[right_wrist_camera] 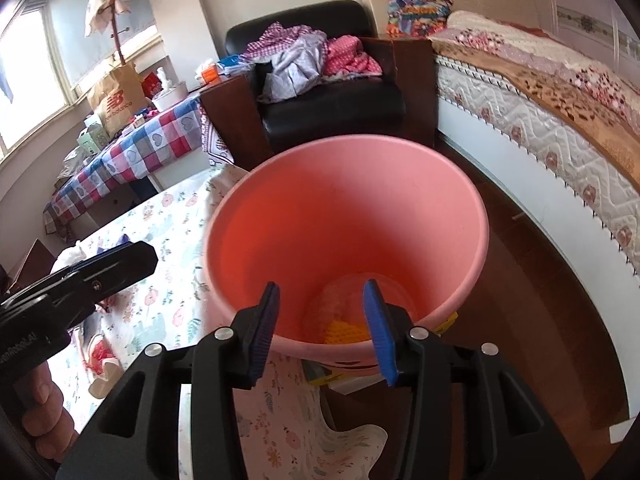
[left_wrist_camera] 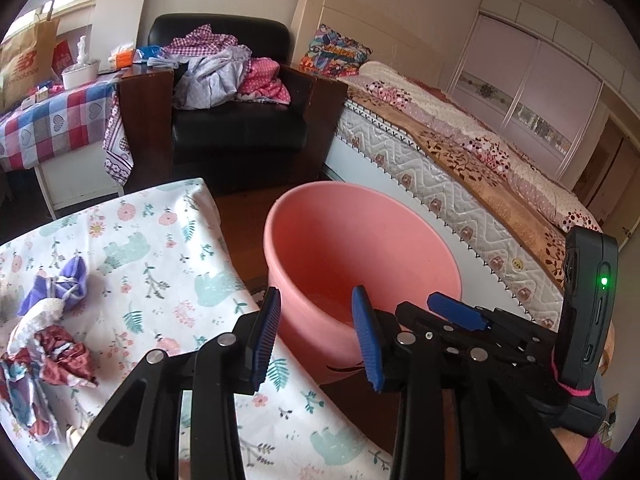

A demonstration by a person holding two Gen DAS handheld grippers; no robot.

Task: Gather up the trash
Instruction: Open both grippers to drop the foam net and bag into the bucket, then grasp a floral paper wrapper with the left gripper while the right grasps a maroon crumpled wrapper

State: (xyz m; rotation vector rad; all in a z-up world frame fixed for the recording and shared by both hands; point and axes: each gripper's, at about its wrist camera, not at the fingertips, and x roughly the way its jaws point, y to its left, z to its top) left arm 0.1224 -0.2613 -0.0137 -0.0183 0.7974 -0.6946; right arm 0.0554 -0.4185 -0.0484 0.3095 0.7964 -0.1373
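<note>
The trash left to collect lies on the bench (left_wrist_camera: 168, 240), which is draped in a floral cloth: a crumpled red-and-white wrapper (left_wrist_camera: 60, 354), a white wad (left_wrist_camera: 38, 316) just above it and a knotted purple scrap (left_wrist_camera: 60, 286) beyond, all close together near the bench's left edge. These look feather-light, soft and crushable, so I judge a pinch across the bulkiest fold of the wrapper would hold best; a thin edge would likely slip or tear. The left claw (left_wrist_camera: 316, 336) stands partly open with nothing between its blue pads, hovering by the near rim of the pink bucket (left_wrist_camera: 360, 240). The right claw (right_wrist_camera: 324, 330) is likewise partly open and empty, poised above the bucket's mouth, where something yellow (right_wrist_camera: 346, 332) rests at the bottom.
</note>
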